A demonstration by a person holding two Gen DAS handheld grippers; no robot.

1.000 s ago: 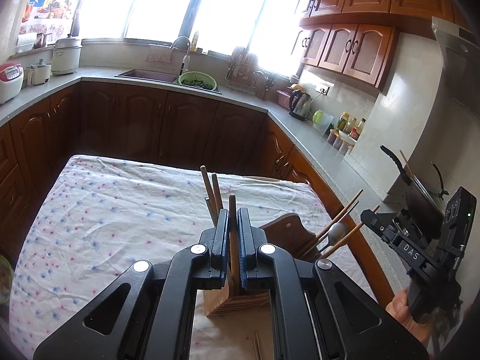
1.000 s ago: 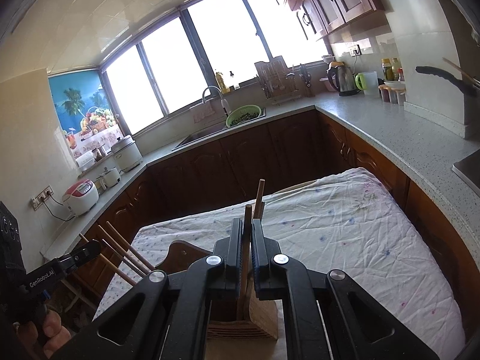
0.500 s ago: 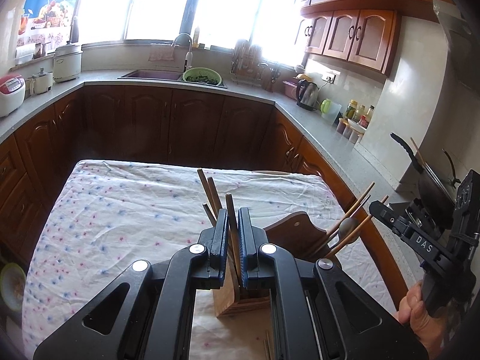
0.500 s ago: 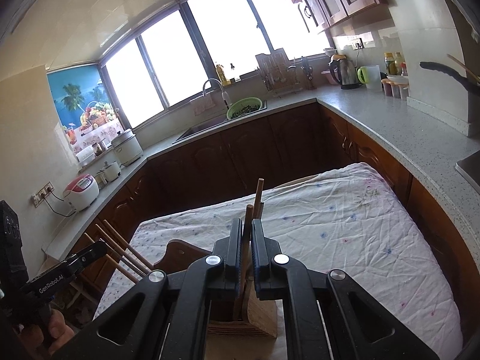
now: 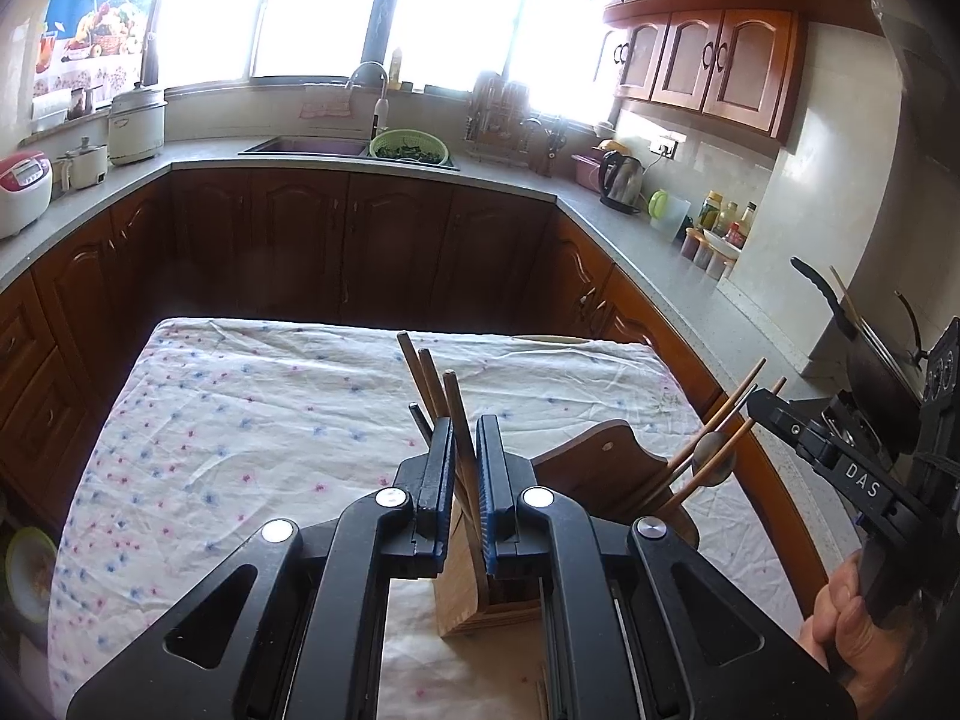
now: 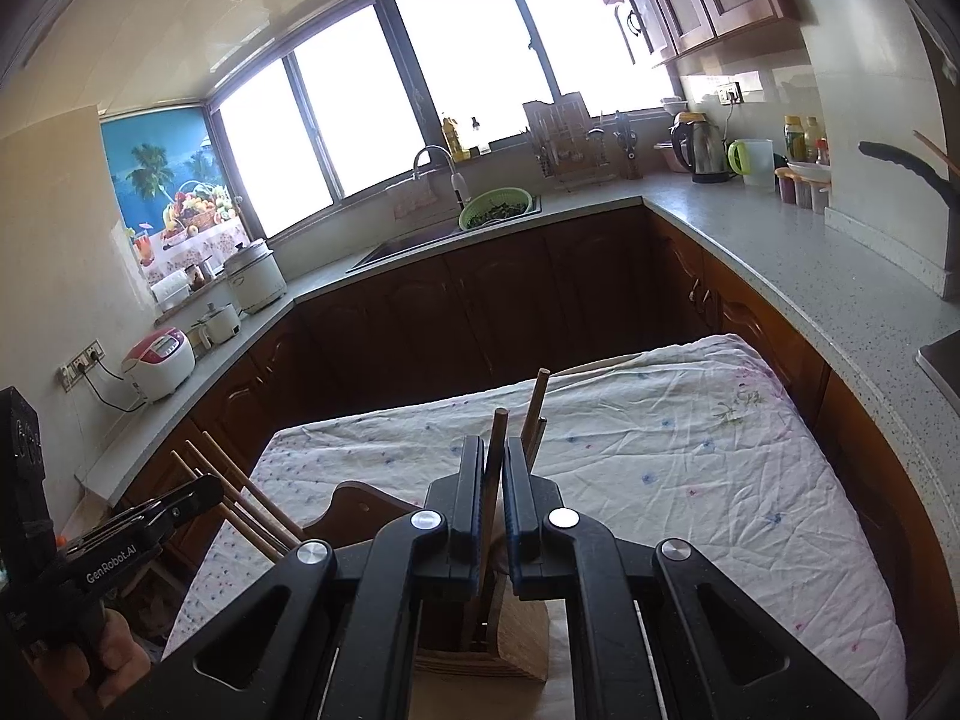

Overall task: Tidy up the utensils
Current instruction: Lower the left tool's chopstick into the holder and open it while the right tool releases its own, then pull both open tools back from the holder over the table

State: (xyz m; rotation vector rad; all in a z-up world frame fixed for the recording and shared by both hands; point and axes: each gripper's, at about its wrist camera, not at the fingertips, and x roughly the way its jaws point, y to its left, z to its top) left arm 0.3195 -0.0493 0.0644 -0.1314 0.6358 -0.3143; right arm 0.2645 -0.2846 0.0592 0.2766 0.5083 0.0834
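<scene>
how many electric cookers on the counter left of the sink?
3. A tall white cooker nearest the sink, a small white cooker next along, and a red-topped rice cooker furthest left. Others may be hidden beyond the frame.

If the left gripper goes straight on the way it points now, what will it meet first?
Probably the wooden utensil holder. The left gripper, shut on a wooden stick, points down at it; the stick's lower end would likely reach it first. Depth is unclear.
</scene>
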